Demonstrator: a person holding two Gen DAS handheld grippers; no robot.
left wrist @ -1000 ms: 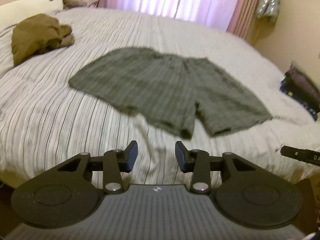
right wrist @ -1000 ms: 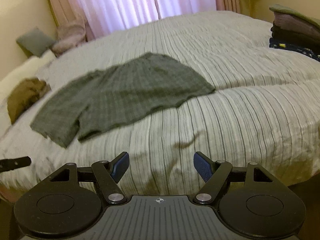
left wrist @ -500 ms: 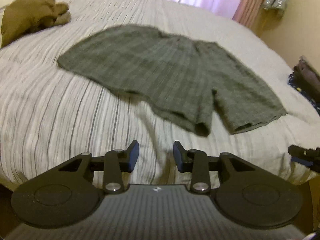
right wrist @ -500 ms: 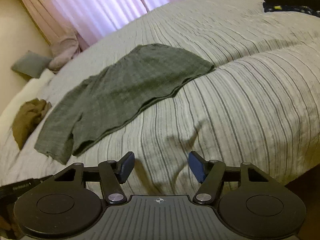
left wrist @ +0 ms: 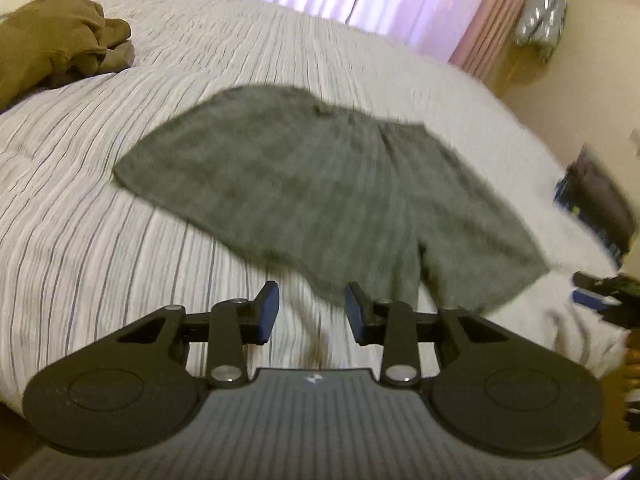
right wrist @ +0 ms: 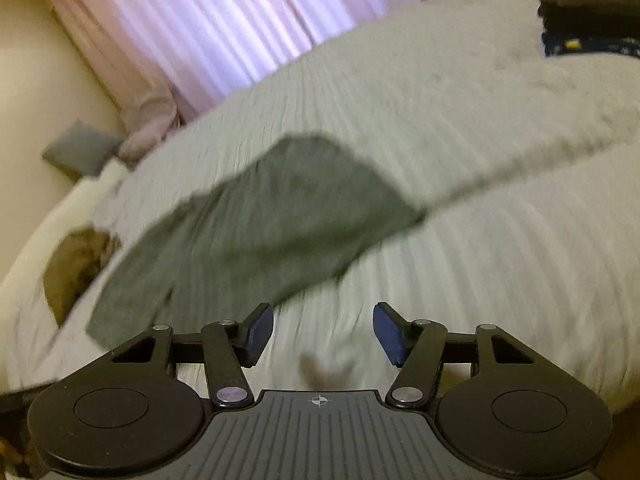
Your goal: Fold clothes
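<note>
Your grey shorts lie flat mid-bed, leg hems toward its near edge. Your left gripper is parted and empty; your right gripper is closing on nothing.

Grey shorts, striped bedspread

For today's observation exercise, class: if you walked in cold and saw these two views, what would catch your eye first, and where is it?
First, the grey shorts spread flat in the middle of the striped bed, with a crumpled brown garment near the pillows. Next, the bright pink curtains behind the bed. Closest to the cameras, the left claw and right claw hover empty near the shorts' near edge, the right one's jaws closing on nothing.
</note>
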